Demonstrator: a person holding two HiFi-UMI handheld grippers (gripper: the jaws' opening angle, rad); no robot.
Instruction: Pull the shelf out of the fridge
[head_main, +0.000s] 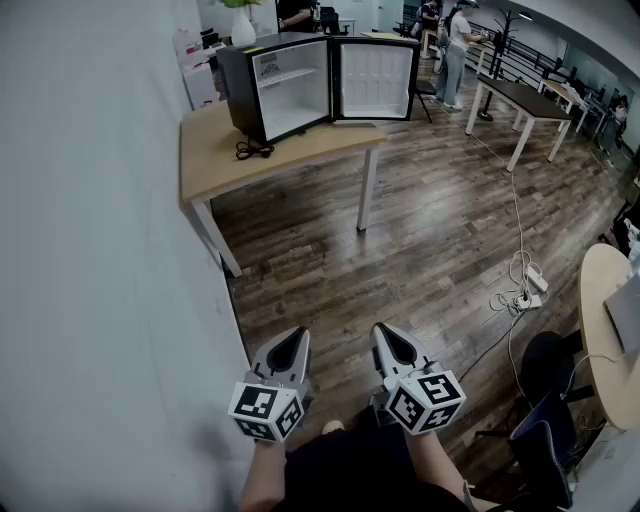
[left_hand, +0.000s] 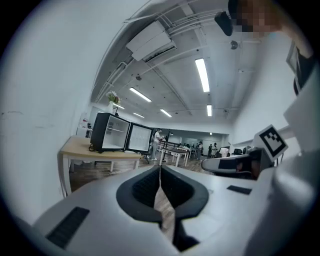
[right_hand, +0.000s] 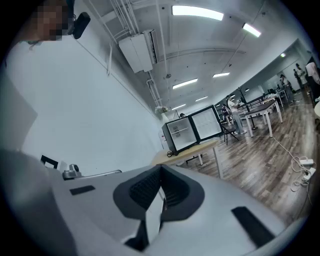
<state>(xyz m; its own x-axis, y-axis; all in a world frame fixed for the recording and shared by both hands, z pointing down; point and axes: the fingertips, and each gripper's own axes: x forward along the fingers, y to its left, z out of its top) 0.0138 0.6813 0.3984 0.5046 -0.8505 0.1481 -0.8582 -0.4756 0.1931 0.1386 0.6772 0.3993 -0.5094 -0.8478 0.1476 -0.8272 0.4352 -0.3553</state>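
A small black fridge stands on a wooden table far ahead, its door swung open to the right. A white wire shelf sits inside across the upper half. The fridge is small and distant in the left gripper view and likewise the fridge in the right gripper view. My left gripper and right gripper are held side by side close to my body, far from the fridge. Both are shut with nothing between the jaws. The left gripper and the right gripper show their pads meeting.
A white wall runs along my left. A black cable lies on the table beside the fridge. A power strip with cords lies on the wood floor at right, near a dark chair and a round table. People stand at the back.
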